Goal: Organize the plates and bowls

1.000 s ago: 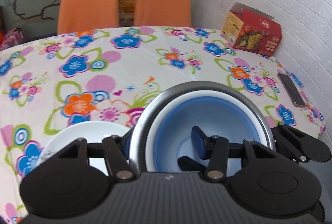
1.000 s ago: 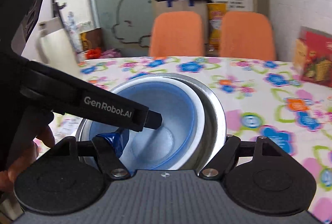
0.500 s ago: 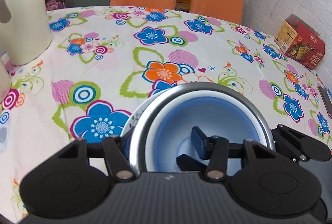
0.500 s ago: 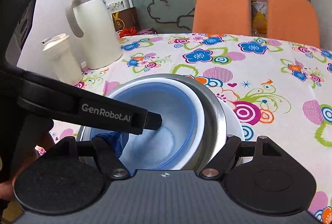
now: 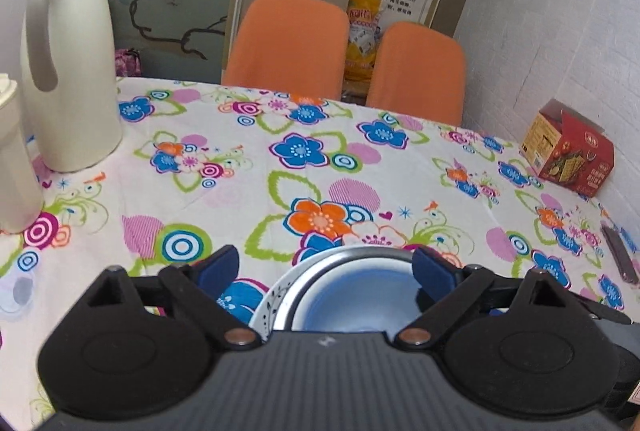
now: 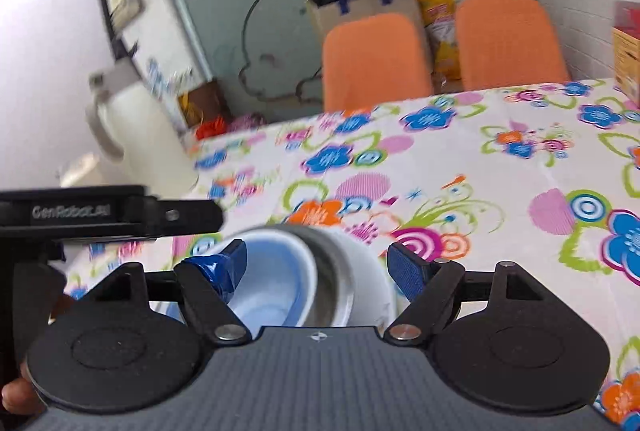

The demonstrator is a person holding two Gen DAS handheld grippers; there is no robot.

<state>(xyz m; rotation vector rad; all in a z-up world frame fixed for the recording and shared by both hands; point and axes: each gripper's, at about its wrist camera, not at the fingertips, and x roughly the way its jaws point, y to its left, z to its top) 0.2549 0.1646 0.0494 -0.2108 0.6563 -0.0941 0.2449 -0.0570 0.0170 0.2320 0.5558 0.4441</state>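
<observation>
Stacking one blue bowl, one steel bowl, one white plate

"GenRobot.AI", blurred, stands on the left tongs' black arm.

There are two bowls, one plate, two chairs, one jug, one box and two grippers.

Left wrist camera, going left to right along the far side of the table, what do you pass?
Small cream bottle → tall cream jug → first orange chair → second orange chair → red box.
</observation>
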